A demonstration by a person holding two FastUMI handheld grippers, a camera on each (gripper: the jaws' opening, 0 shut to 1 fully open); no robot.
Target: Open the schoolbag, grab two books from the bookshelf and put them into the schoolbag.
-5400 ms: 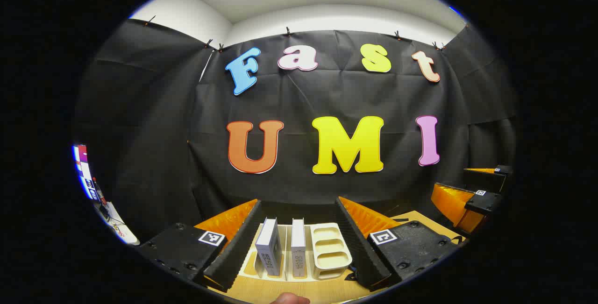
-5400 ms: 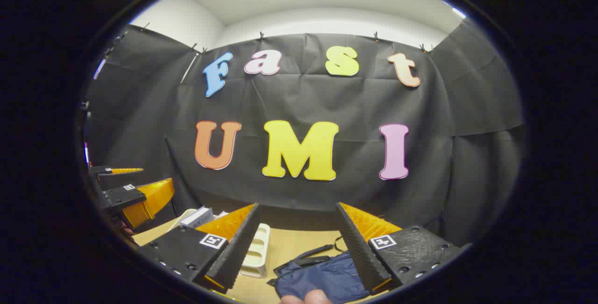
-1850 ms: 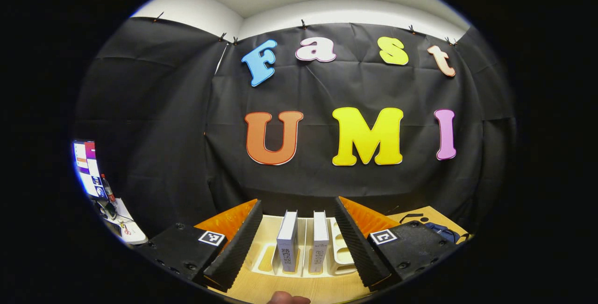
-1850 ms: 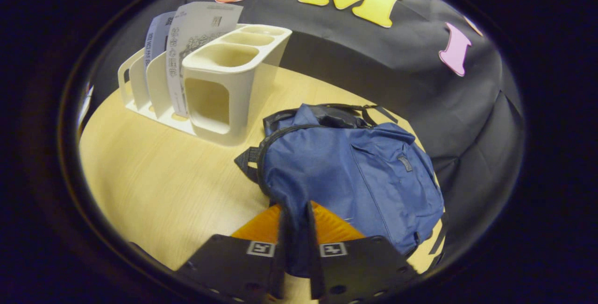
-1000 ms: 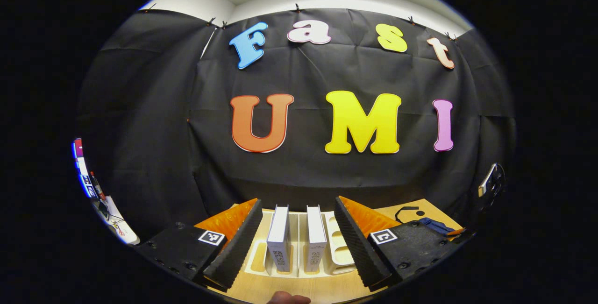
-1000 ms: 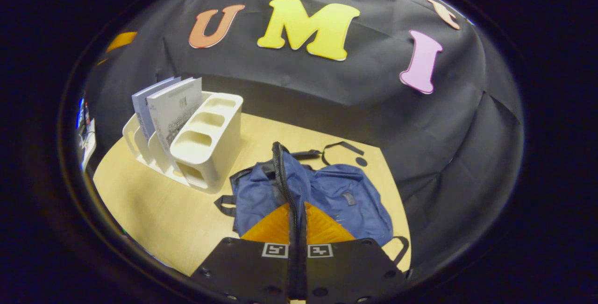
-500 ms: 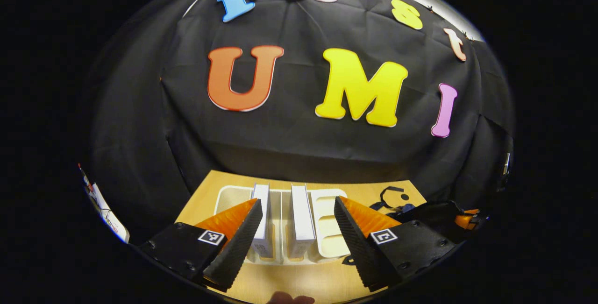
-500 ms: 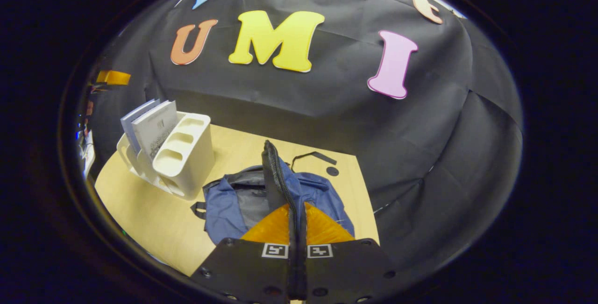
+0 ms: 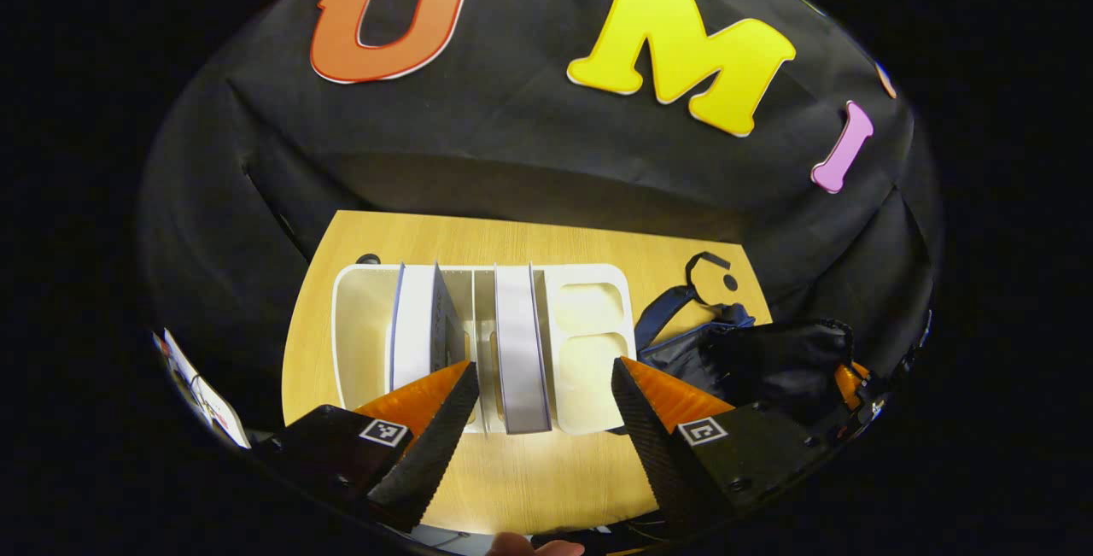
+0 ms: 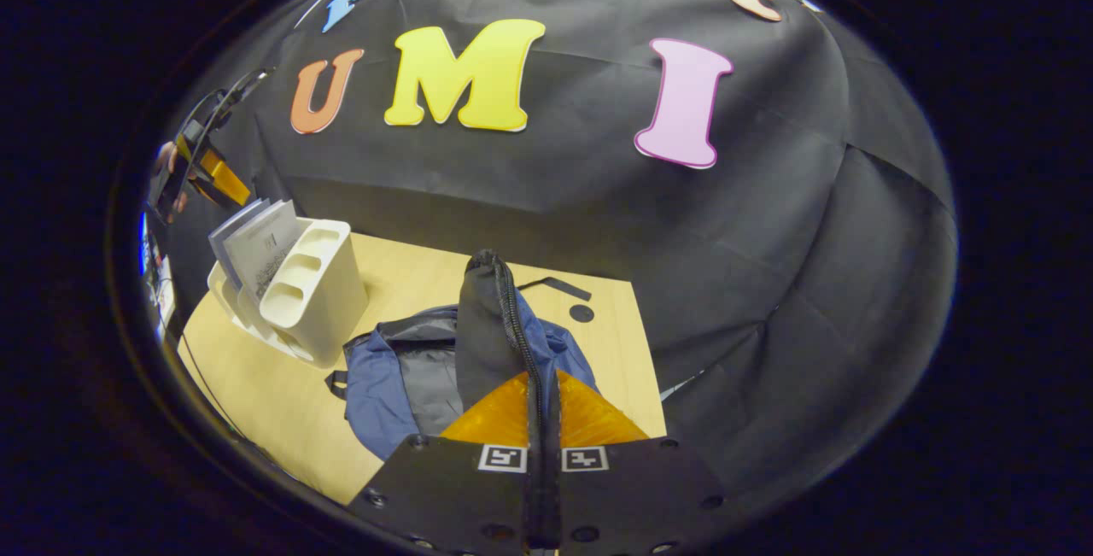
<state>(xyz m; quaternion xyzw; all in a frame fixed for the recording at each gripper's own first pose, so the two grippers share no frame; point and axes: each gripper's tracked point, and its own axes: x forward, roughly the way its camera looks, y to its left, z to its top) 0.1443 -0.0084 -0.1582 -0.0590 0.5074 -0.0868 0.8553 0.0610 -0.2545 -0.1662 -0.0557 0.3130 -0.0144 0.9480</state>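
Lifted higher, right claw (image 10: 542, 419) pinches schoolbag (image 10: 384, 385) flap; left claw (image 9: 542, 406) wide above books (image 9: 521, 342).

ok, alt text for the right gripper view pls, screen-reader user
The right gripper, fingers shut on the schoolbag's flap, holds it raised above the blue schoolbag lying open on a wooden table. To the left stands a cream bookshelf holding two books, against a black cloth wall.
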